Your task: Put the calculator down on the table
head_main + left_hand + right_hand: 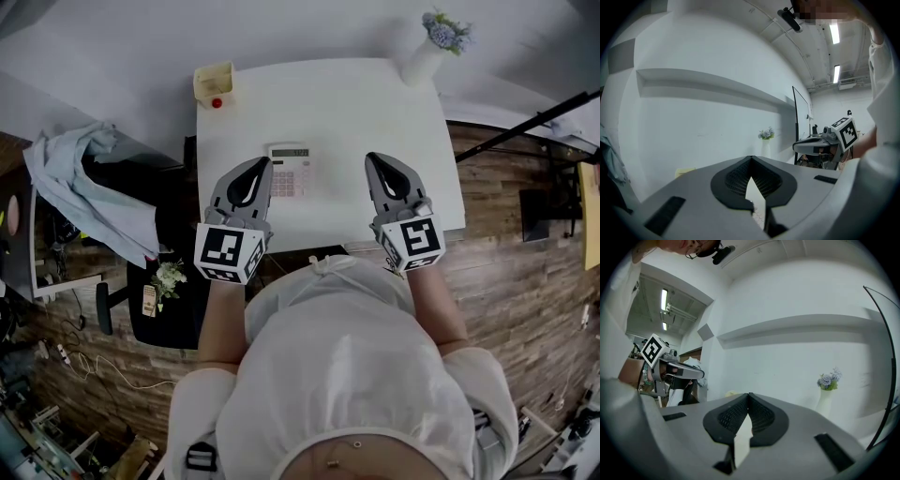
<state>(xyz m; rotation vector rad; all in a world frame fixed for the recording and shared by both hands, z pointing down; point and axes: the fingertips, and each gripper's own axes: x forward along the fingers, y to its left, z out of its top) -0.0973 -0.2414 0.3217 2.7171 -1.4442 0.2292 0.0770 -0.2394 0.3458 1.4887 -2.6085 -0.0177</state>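
White with pinkish keys, the flat plastic calculator (289, 170) already lies on the white rectangular worktop (375, 108) just beside the grey left gripper (264, 163), its fingers and the grey right gripper's (373, 157) clenched empty, so I judge only withdrawal remains.

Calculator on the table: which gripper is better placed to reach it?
Left. The left gripper has its tip at the calculator's left edge; the right gripper hangs farther off. Both are shut, empty.

Left gripper (259, 163), right gripper (374, 157), jaws together
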